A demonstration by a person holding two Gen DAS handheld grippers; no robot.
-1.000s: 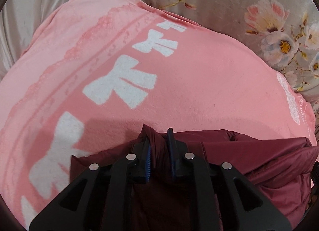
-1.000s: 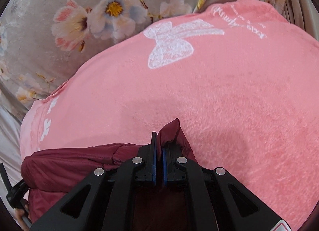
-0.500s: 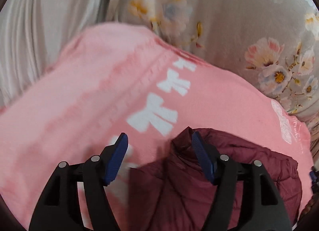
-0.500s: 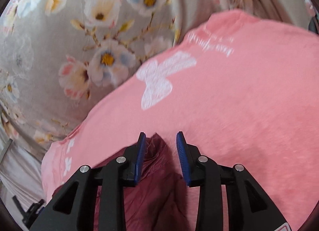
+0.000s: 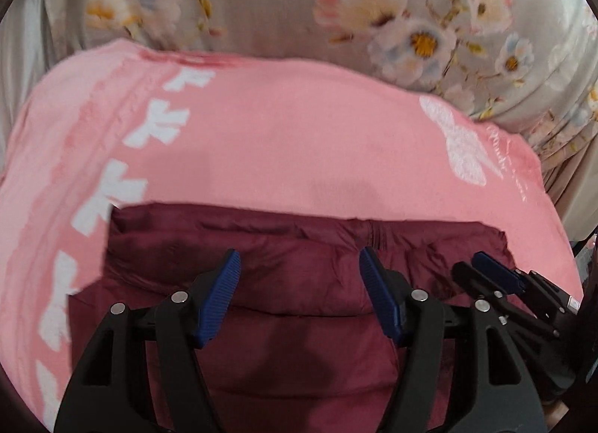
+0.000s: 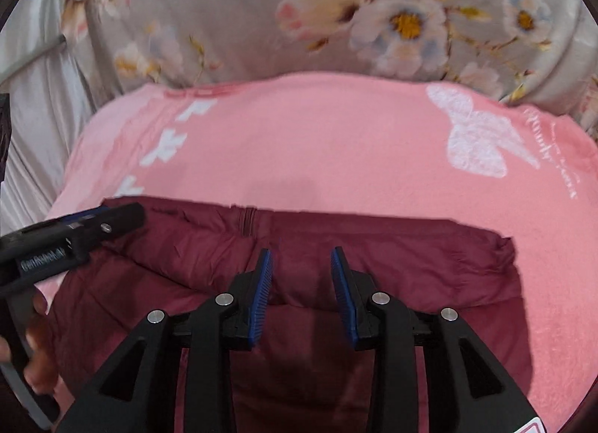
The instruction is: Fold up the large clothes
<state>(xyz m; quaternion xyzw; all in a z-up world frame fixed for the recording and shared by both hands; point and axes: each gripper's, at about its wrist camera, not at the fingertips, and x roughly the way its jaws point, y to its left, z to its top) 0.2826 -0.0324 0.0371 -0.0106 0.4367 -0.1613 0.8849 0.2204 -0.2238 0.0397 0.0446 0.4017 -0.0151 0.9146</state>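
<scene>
Writing on left claw: white lettering on the side of the left gripper (image 6: 74,242), seen from the right wrist view; it looks like "GenRobot.ai" but is blurred, so I cannot be sure.
Writing on blanket: a line of pale cursive script runs beside the large white bow (image 6: 478,137), ahead and to the right of the right gripper (image 6: 302,296); too small and soft to read.
Corner sticker: a white and red scrap (image 6: 532,427) at the bottom right edge of the right wrist view; nothing legible.
Left claw: the left gripper (image 5: 301,296) is released, jaws spread wide, nothing between the blue pads (image 5: 220,298).
Right claw: released as well, jaws parted with a narrower gap, holding nothing.
Jacket: the maroon puffer jacket (image 5: 299,276) lies folded directly under and just ahead of both claws, its far edge a nearly straight line across the pink blanket (image 5: 299,134).
Blanket bows: a column of small white bows (image 5: 157,122) runs ahead and to the left of the left claw.
Backdrop: grey floral fabric (image 6: 373,14) lies beyond the blanket, well ahead of both claws.
Change from a second ago: both claws were clenched on pinched-up jacket corners; now both have let go and stand back from the fold, and the jacket lies flatter and wider.
Change from half a second ago: the right jaws gape wider, and each claw has entered the other's view.
</scene>
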